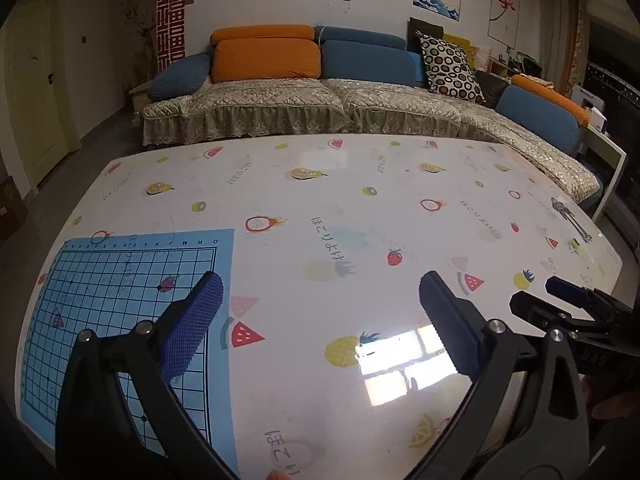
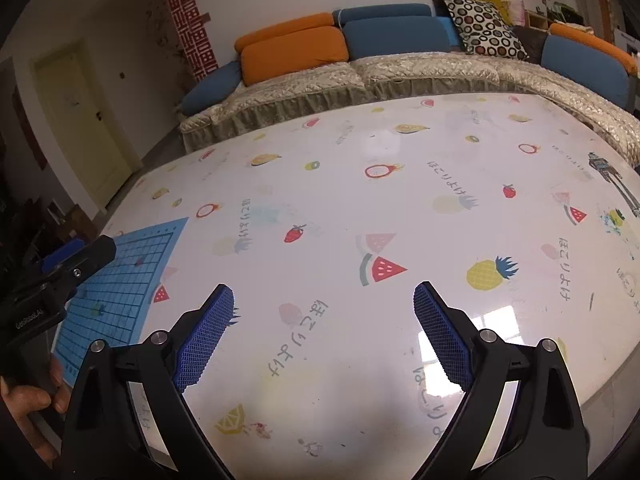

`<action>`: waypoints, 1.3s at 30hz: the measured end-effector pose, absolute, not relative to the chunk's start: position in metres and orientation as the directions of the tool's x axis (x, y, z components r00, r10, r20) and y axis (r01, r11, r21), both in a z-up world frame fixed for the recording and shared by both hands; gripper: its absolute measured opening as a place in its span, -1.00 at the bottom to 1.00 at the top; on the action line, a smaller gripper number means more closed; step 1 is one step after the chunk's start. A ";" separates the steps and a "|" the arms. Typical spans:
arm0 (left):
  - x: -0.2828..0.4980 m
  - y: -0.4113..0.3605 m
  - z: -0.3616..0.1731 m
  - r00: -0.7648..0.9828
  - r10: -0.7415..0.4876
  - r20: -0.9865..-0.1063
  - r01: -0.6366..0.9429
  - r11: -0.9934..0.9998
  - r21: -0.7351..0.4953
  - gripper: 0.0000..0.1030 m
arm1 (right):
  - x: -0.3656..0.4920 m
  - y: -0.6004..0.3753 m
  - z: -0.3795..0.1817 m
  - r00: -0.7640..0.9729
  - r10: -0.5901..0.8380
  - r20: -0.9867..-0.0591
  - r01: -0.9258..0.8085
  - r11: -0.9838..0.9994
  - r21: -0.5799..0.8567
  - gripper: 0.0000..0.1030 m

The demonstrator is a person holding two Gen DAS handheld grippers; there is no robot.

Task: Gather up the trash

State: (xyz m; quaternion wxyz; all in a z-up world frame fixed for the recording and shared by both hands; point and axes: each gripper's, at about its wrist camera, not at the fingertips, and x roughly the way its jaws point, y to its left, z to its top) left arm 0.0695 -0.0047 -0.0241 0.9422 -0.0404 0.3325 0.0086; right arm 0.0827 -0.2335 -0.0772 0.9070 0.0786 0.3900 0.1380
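No trash shows in either view. My left gripper [image 1: 320, 292] hovers open above the table [image 1: 340, 208], which wears a white cloth printed with fruit; nothing lies between its blue pads [image 1: 196, 324]. My right gripper [image 2: 324, 304] also stands open over the same table [image 2: 400, 208], its blue pads [image 2: 440, 332] holding nothing. The right gripper's tip [image 1: 568, 288] peeks in at the right edge of the left wrist view. The left gripper's body [image 2: 60, 272] and a hand [image 2: 28, 400] holding it appear at the left edge of the right wrist view.
A blue grid board mat [image 1: 128, 320] lies flat at the table's near left. Behind the table runs a sofa [image 1: 320, 96] with orange, blue and spotted cushions. A cream door [image 2: 84, 120] stands at the left, with dark clutter [image 2: 56, 220] on the floor beside it.
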 end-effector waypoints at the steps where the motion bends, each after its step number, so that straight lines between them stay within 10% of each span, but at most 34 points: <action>1: 0.070 -0.002 -0.024 0.782 -0.010 -0.623 -0.048 0.996 -0.076 0.87 | 0.085 -0.231 -0.078 0.654 0.315 -0.687 -0.190 0.948 0.255 0.76; 39: 0.079 0.007 -0.017 0.817 0.220 -0.533 -0.216 0.974 0.070 0.87 | 0.103 -0.215 -0.089 0.671 0.260 -0.695 -0.167 0.966 0.200 0.76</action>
